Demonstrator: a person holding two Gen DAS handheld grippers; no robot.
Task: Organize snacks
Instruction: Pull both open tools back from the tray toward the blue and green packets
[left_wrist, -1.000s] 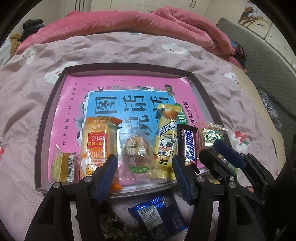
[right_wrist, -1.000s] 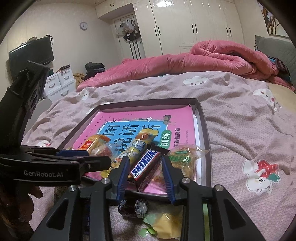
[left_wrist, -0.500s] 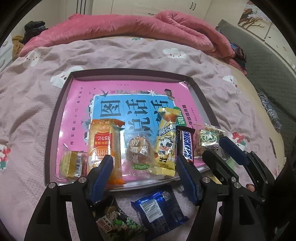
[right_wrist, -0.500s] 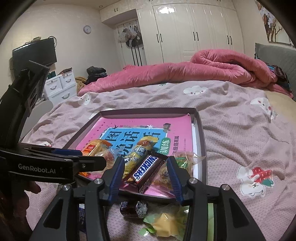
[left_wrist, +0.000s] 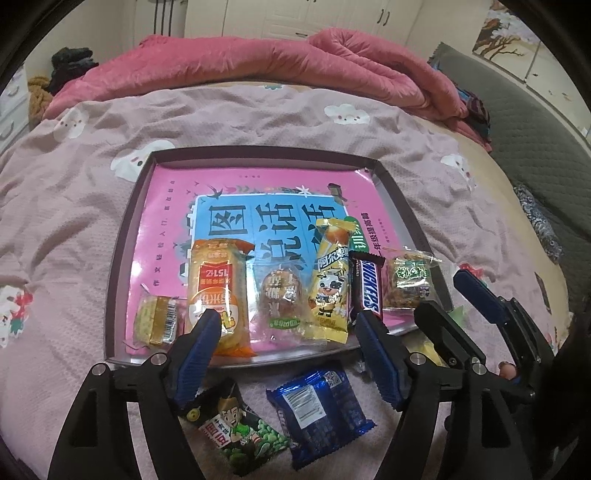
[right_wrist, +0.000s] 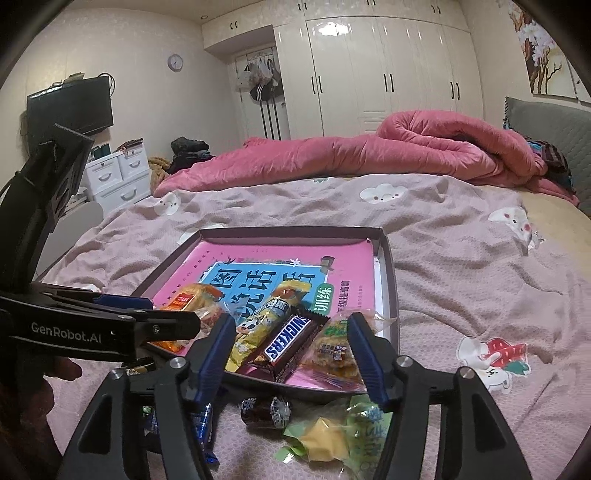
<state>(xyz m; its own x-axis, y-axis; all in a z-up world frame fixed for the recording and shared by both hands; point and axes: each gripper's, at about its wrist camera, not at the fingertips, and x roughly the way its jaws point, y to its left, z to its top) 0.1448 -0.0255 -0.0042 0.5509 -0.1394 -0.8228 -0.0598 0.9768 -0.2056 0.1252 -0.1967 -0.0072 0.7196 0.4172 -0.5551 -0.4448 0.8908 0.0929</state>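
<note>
Left wrist view shows your snacks lined up along the near edge of the shallow dark-rimmed tray (left_wrist: 117, 258), which lies on the pink cloud-print bedspread (left_wrist: 74, 206) with a pink and blue book cover (left_wrist: 173, 214) as its floor. From the tray's near left corner toward its near right corner you have a small yellow-green wrapped cake (left_wrist: 155, 319), a tall orange biscuit packet (left_wrist: 218, 291), a clear-wrapped brown sweet (left_wrist: 282, 295), a yellow cartoon-cow candy stick (left_wrist: 330, 280), a brown Snickers bar (left_wrist: 365, 286) and a clear packet of green-labelled crisp snack (left_wrist: 408, 282), each just beside the next.

Your left gripper (left_wrist: 288, 330) hangs over the tray's near edge with its blue-padded jaws opening and nothing pinched between them. On the bedspread just outside that edge lie a green cartoon pea packet (left_wrist: 240, 432) and a dark blue foil packet (left_wrist: 317, 406), side by side.

In the right wrist view, your right gripper (right_wrist: 291, 332) also has its jaws opening; the Snickers bar (right_wrist: 286, 338) lies on the tray between the pads, which stand clear of it. Nearer you, off the tray, sit a dark foil-wrapped candy (right_wrist: 264, 408) and a pale green packet with a yellow cake (right_wrist: 340, 439). A rolled pink quilt (right_wrist: 369, 155) lies along the bed's far edge.
</note>
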